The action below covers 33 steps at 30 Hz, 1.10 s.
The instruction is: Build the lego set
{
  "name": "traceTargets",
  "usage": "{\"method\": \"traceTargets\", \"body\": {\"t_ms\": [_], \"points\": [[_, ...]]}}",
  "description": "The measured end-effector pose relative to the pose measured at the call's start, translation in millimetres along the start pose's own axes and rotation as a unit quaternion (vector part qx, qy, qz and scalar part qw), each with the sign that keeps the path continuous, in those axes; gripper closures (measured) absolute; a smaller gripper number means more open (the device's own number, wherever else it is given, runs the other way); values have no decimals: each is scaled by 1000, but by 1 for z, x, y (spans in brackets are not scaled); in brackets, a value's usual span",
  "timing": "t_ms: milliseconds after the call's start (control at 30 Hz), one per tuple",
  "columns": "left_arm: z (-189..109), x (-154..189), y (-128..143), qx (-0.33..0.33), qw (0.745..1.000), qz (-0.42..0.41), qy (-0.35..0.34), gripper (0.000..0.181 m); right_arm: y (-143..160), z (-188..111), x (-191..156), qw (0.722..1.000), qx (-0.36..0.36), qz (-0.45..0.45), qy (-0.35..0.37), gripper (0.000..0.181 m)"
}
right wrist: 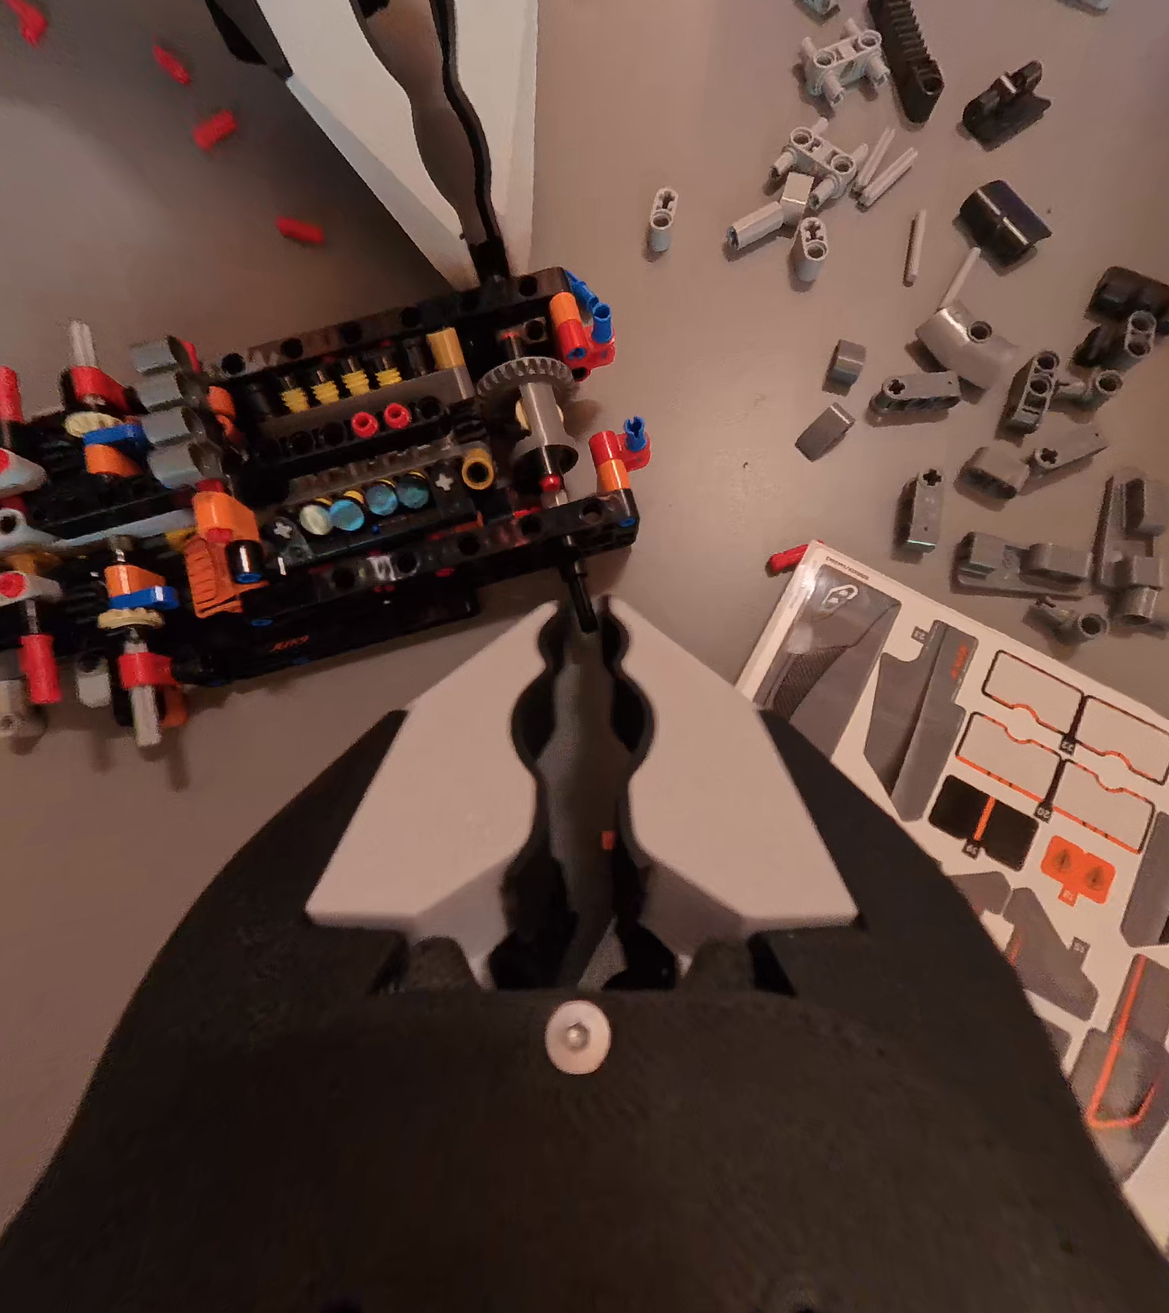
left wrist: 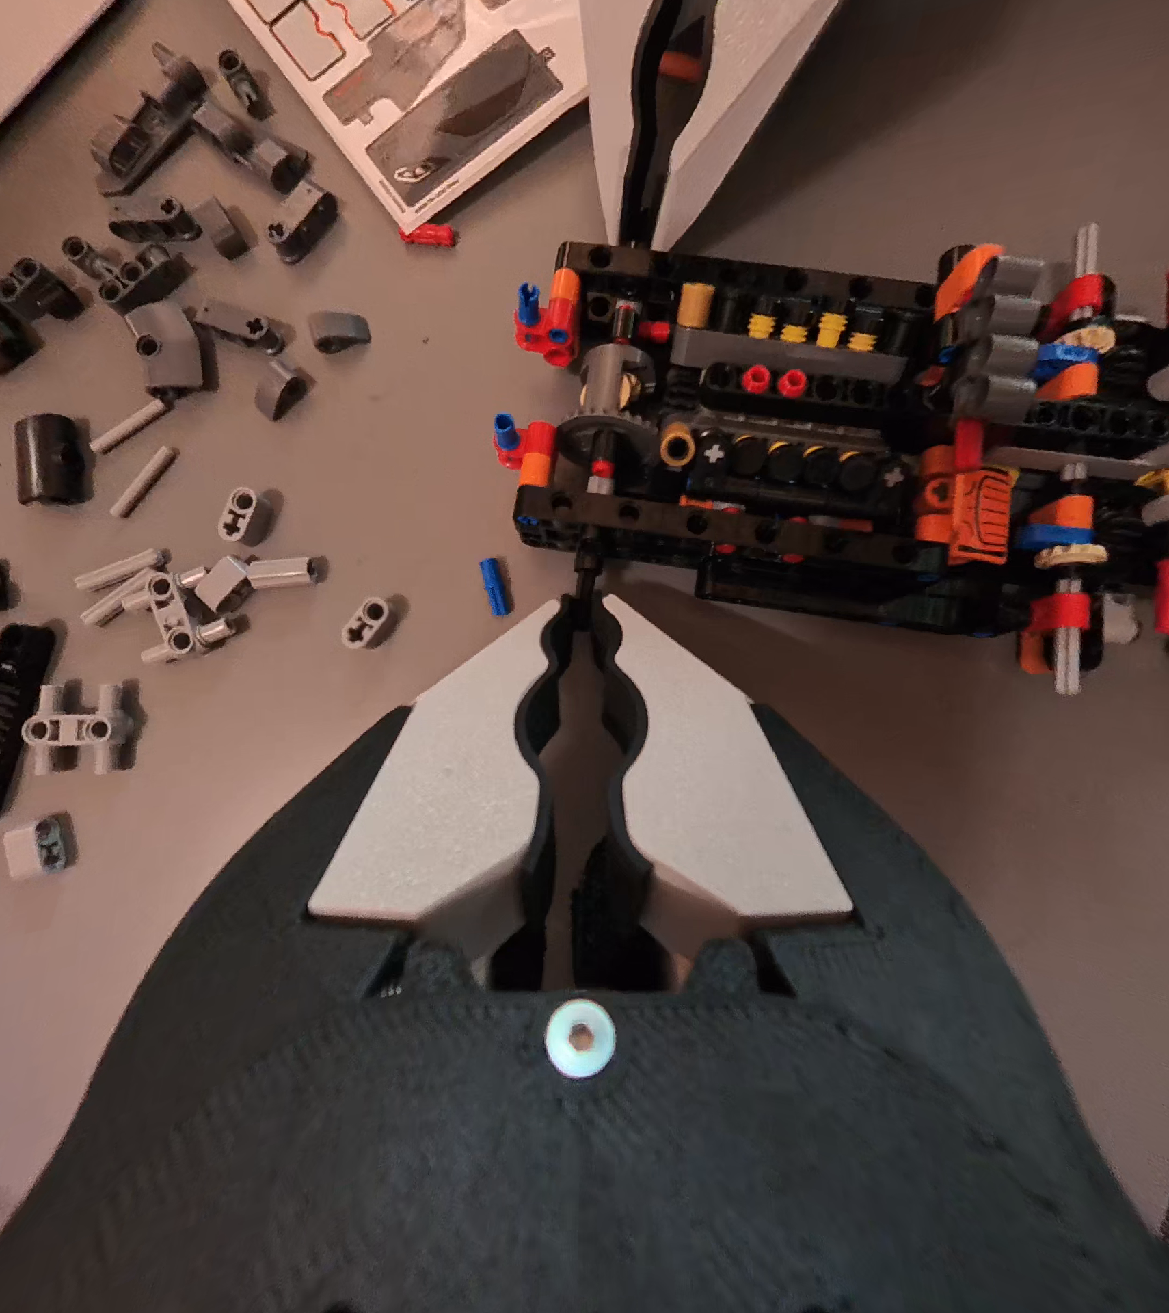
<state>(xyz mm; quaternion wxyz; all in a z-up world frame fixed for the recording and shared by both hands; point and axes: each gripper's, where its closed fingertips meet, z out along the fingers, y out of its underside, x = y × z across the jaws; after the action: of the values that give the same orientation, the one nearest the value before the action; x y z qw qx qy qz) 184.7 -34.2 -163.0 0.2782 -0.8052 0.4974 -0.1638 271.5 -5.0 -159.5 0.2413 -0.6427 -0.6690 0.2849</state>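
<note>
The partly built Lego chassis [left wrist: 816,426], black with orange, red and yellow parts, lies on the grey table; it also shows in the right wrist view [right wrist: 326,462]. A black axle [left wrist: 587,568] sticks out of its near beam beside a grey gear [left wrist: 603,437]. My left gripper [left wrist: 585,604] is shut on that axle end. My right gripper [right wrist: 583,612] is shut on a black axle end [right wrist: 578,586] on the opposite side of the chassis. Each gripper shows across the model in the other's view: right gripper [left wrist: 635,227], left gripper [right wrist: 489,256].
Several loose grey and black parts [left wrist: 162,341] lie scattered left of the chassis, also in the right wrist view [right wrist: 993,398]. A blue pin [left wrist: 494,586] lies near my left fingertips. A sticker sheet [right wrist: 993,817] lies nearby, with red pins [right wrist: 212,128] beyond the model.
</note>
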Motion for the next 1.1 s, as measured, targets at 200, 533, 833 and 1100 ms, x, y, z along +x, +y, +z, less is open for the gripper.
{"method": "traceTargets", "body": {"t_ms": [200, 533, 833, 1100], "points": [[-47, -15, -1, 31, 997, -67, -20, 147, -1, -32, 10, 999, -17, -2, 47, 147], [-62, 99, 9, 39, 996, -67, 48, 151, 11, -46, -106, 1000, -15, 3, -18, 155], [-24, 113, -2, 32, 997, -69, 8, 165, 16, -23, -110, 1000, -1, 4, 21, 167], [-24, 100, 3, 23, 997, -75, -10, 168, 7, -20, -103, 999, 14, 19, 37, 168]]}}
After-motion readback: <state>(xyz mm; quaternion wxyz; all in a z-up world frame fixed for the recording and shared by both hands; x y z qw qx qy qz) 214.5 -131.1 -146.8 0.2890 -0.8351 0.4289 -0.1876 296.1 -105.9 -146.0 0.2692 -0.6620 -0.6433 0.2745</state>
